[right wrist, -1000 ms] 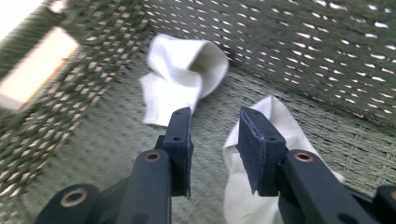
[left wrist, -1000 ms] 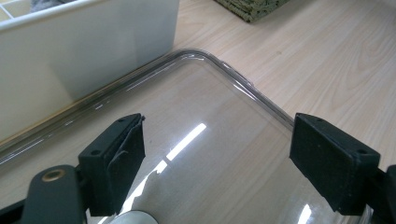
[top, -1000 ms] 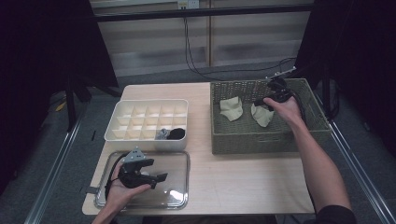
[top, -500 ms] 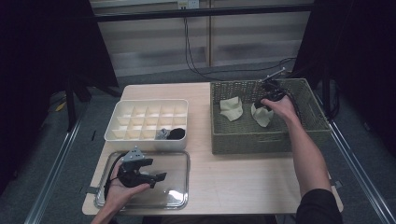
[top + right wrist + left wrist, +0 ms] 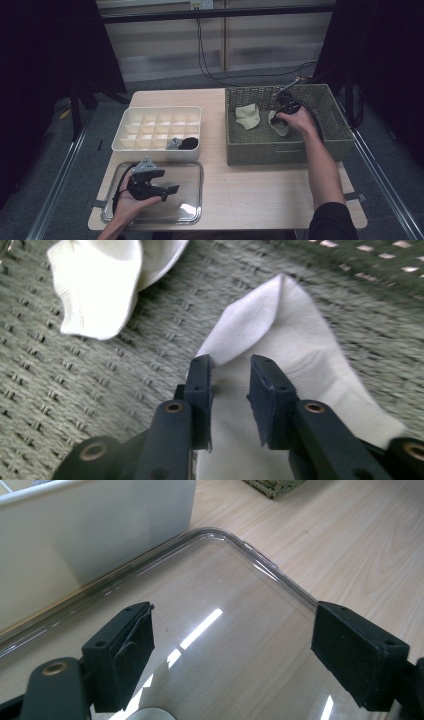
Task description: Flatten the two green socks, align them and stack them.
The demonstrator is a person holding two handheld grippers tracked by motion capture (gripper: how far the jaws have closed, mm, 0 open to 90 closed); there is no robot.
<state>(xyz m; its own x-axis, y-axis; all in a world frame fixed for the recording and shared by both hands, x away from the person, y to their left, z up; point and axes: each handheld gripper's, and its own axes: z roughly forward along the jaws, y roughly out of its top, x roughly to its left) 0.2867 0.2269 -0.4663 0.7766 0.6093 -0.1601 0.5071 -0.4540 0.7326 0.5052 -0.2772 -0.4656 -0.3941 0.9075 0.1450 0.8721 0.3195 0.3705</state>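
Note:
Two white socks lie in the green wicker basket (image 5: 280, 150). My right gripper (image 5: 280, 112) reaches down onto the right sock (image 5: 276, 125). In the right gripper view its jaws (image 5: 230, 385) stand nearly together, with a raised fold of that sock (image 5: 300, 370) pinched between them. The other sock (image 5: 95, 285) lies apart, farther left in the basket (image 5: 247, 116). My left gripper (image 5: 170, 191) rests open over the clear plastic lid (image 5: 192, 200) at the table's front left. Nothing sits between its jaws (image 5: 232, 650), which hover just above the lid (image 5: 270, 565).
A white box (image 5: 150, 145) divided into several compartments stands behind the lid, and a dark item (image 5: 189, 143) sits in its front row. Its side wall (image 5: 90, 525) rises close to my left gripper. Bare wooden table (image 5: 250, 190) lies between lid and basket.
My right gripper has shifted left and lower in the basket, onto the right sock. The left gripper has stayed over the lid.

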